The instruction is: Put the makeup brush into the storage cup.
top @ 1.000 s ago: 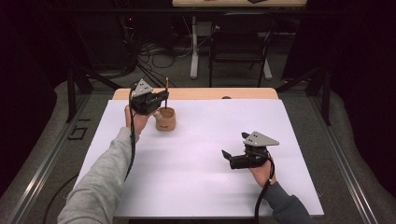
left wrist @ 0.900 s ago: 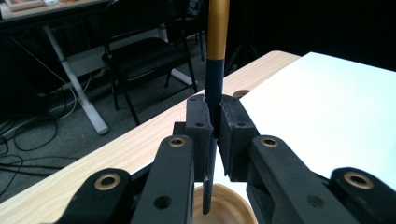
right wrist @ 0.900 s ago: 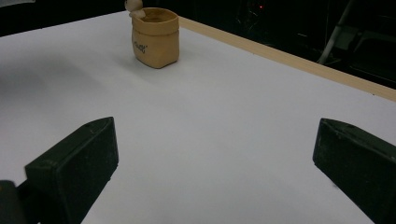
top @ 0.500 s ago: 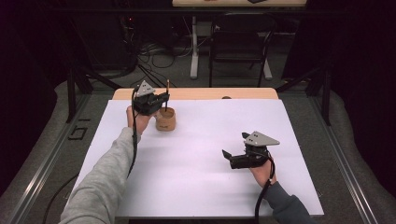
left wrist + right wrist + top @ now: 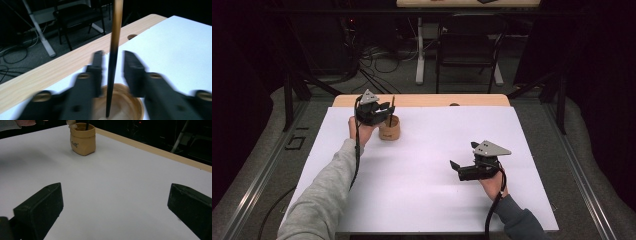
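The left gripper [image 5: 111,67] has just been opening; its jaws stand narrowly apart on either side of a dark stick [image 5: 113,57], no longer pressing it. The stick stands nearly upright in a small tan cup [image 5: 389,128] near the table's [image 5: 422,200] far left corner. Risk: withdrawing carelessly, a jaw could catch the stick and tip the light cup. The left forearm reaches forward, gripper level over the cup. The right gripper [image 5: 455,167], jaws wide and empty, rests near the right edge.

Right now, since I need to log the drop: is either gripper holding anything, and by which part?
Nothing is held. The left gripper has just opened; the stick stands free between its jaws in the cup. The right gripper is open.
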Available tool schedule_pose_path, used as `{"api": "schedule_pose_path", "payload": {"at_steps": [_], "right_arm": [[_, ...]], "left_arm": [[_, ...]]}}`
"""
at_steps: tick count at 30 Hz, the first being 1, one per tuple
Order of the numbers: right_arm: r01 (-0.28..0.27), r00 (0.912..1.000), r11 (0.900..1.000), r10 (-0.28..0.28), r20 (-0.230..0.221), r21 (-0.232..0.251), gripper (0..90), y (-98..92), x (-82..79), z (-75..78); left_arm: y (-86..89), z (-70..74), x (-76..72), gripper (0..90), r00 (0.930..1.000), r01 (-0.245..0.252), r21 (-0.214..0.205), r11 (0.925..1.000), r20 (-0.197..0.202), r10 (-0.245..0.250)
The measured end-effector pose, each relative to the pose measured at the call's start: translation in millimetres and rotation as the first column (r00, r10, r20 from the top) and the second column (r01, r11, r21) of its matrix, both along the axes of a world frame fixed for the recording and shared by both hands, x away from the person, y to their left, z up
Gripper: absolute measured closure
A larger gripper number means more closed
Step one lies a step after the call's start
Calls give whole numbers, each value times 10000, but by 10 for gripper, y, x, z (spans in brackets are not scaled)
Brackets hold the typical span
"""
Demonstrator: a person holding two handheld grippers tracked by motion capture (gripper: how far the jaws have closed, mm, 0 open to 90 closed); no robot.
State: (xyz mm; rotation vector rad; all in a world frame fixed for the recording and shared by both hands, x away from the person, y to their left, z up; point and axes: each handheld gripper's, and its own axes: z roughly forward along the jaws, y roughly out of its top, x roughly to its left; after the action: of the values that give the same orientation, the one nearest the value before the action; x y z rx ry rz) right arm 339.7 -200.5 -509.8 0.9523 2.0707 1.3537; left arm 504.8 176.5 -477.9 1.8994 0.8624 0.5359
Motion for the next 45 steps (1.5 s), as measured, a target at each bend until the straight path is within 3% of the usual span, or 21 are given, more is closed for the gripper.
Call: {"api": "schedule_pose_path", "payload": {"at_steps": [4, 7, 10, 21, 27, 38, 45], "right_arm": [[14, 10000, 10000, -14, 58, 19, 0, -13, 2, 10], [94, 9999, 9999, -94, 97, 43, 0, -31, 5, 22], [153, 9998, 9998, -154, 89, 109, 0, -40, 11, 29], [96, 9998, 9999, -98, 172, 122, 0, -42, -8, 50], [158, 9996, 9996, -164, 239, 234, 0, -62, -1, 51], [-15, 9991, 9989, -5, 430, 459, 0, -99, -27, 89], [-155, 9987, 9985, 129, 499, 528, 0, -117, -40, 98]], "left_arm": [[48, 28, -17, 359, 9996, -257, -73, 9996, -155, 256], [74, 79, -53, 256, 9999, -121, -102, 9999, -106, 119], [75, 122, -98, 212, 10000, 6, -42, 10000, -25, -6], [103, 179, -179, 165, 9999, 49, 188, 9998, 100, -51], [138, 210, -238, 141, 9995, 112, 46, 9999, 290, -113], [196, 276, -542, 62, 9963, 288, 232, 9993, 800, -306], [261, 301, -747, 24, 9950, 415, 71, 9991, 905, -420]]}}
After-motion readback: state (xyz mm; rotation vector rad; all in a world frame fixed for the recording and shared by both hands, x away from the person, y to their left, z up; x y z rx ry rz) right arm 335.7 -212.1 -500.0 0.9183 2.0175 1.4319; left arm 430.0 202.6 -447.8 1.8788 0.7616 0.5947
